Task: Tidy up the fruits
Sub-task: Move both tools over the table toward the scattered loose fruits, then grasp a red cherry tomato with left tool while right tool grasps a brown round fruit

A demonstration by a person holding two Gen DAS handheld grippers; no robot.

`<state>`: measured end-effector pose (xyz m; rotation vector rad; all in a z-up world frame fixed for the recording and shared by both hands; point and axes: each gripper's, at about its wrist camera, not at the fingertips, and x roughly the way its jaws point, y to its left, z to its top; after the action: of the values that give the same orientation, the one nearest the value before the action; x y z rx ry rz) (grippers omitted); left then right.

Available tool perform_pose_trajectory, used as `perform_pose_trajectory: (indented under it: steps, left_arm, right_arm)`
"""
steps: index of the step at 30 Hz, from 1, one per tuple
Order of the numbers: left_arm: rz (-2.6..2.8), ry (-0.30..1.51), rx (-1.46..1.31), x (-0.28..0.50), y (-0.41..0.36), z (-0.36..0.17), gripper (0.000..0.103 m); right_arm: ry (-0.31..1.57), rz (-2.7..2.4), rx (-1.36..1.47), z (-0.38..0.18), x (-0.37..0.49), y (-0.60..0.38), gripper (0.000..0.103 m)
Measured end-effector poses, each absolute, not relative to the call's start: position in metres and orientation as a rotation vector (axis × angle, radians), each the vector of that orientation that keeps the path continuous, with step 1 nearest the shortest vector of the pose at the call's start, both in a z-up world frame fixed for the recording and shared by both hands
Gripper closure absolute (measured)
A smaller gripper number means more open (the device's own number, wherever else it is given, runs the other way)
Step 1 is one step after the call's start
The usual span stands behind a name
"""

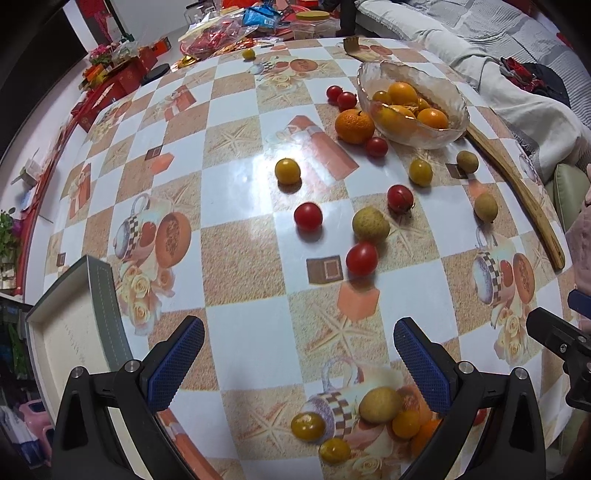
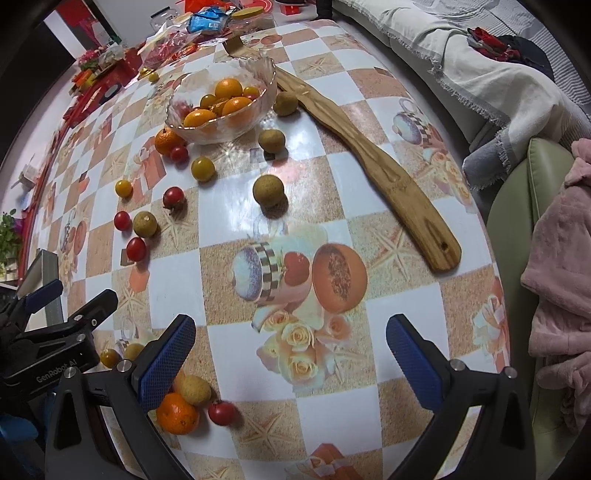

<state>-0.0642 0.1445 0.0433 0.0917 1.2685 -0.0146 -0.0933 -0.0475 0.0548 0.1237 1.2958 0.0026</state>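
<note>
- Your left gripper (image 1: 299, 363) is spread wide and holds nothing; it hangs over the near part of the table (image 1: 236, 199), with a small cluster of yellow and tan fruit (image 1: 380, 404) just beside its right finger.
- Your right gripper (image 2: 291, 358) is likewise spread and empty, above a bare patch of the checked cloth printed with roses.
- The open room is in the middle: in the left wrist view a broad bare stretch runs from the grippers up toward the far clutter of packets (image 1: 221, 33); loose fruit crowds only the right half.
- On your left an open box (image 1: 66, 325) sits at the near table edge, its rim tilted in the fisheye.
- The glass bowl (image 2: 258, 110) stands upright toward the far side and already holds several oranges (image 2: 229, 88).
- An orange (image 1: 354, 125) touches the bowl's outer wall, with a red tomato (image 1: 376, 147) against it.
- Red tomatoes, yellow ones and tan round fruit lie scattered well apart between bowl and grippers; one tan fruit (image 2: 268, 190) sits alone in the clear.
- A long wooden paddle (image 2: 369, 162) lies flat beside the bowl; its long axis runs from the far side, beside the bowl, diagonally toward the near right table edge, with its wide, holed end nearest you.
- Beyond the right edge are cushions and a pink garment (image 2: 561, 280).
</note>
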Motion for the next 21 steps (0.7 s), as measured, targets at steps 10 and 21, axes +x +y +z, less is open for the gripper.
perform_pose_trajectory:
  steps: [10,21]
  left_arm:
    - [-0.048,1.24,0.105,-0.039,0.122,0.032,0.006]
    - [-0.049,1.269,0.104,-0.03,0.106,0.017,0.028]
  right_arm:
    - [1.279,0.049,0.142,0.047,-0.045,-0.054,0.007]
    - [1.315,0.119,0.071,0.021,-0.011,-0.037,0.028]
